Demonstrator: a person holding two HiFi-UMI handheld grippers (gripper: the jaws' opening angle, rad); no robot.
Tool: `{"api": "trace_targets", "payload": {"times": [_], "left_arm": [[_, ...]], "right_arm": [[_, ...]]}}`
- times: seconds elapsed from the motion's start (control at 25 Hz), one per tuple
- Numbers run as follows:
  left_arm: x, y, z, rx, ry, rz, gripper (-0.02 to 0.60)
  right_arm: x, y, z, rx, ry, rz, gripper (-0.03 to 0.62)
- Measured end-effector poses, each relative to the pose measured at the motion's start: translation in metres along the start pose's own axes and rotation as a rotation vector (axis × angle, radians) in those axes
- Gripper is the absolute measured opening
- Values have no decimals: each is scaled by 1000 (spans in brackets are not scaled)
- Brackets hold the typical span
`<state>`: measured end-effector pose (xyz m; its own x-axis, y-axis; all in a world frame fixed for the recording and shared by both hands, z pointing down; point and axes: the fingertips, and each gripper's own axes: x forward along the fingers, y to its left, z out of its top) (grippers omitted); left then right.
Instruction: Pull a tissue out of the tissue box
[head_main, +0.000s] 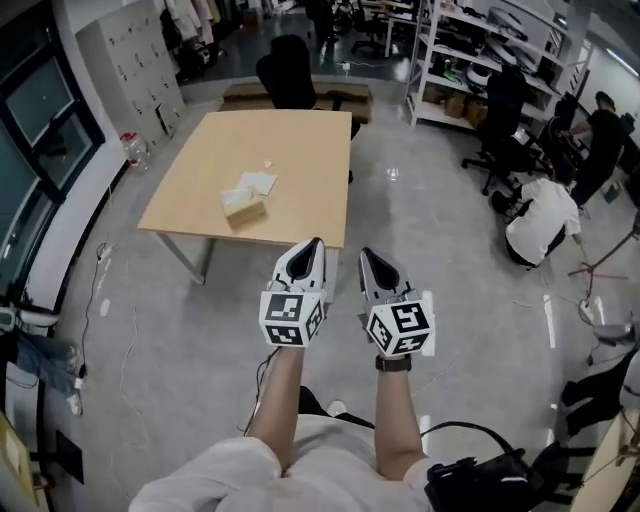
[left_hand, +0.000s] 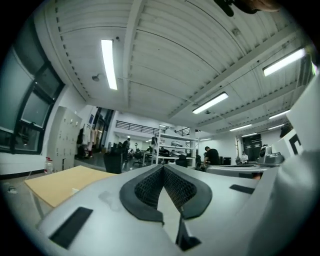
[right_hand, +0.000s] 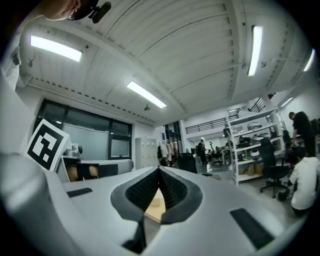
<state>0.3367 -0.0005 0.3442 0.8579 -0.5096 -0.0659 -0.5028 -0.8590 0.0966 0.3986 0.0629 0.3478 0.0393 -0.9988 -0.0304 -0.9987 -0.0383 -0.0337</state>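
L hand-held gripper (head_main: 316, 243) & R hand-held gripper (head_main: 366, 252): jaws together, empty. We see tissue box (head_main: 244, 207) on table (head_main: 300, 150), well apart; print too small to read.

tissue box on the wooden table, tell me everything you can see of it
The small pale beige tissue box lies flat on the light wooden table, near its front edge and askew to the table's sides. White shows on top, likely a tissue. A white sheet lies just behind it, perhaps touching. Any print is too small to tell.
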Motion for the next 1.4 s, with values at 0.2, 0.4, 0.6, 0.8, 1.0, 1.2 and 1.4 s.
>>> {"api": "trace_targets", "payload": {"times": [0.2,0.4,0.6,0.8,1.0,1.2,1.4], "left_arm": [[-1,85,-13,-11,14,167,2],[19,161,10,6,-33,249,2],[59,254,41,8,-83,281,2],[83,323,72,66,-130,297,2],[83,409,59,24,-134,370,2],[91,461,28,-23,-81,419,2],[121,508,14,23,-35,413,1]], "right_arm": [[80,54,-24,-6,38,190,-2],[161,79,-18,-26,24,279,-2],[263,101,14,-111,-28,351,-3],[346,117,38,-135,-84,378,-2],[411,148,17,-146,-93,411,-2],[462,142,-17,-130,-3,420,-3],[527,131,-15,-269,-42,401,-2]]}}
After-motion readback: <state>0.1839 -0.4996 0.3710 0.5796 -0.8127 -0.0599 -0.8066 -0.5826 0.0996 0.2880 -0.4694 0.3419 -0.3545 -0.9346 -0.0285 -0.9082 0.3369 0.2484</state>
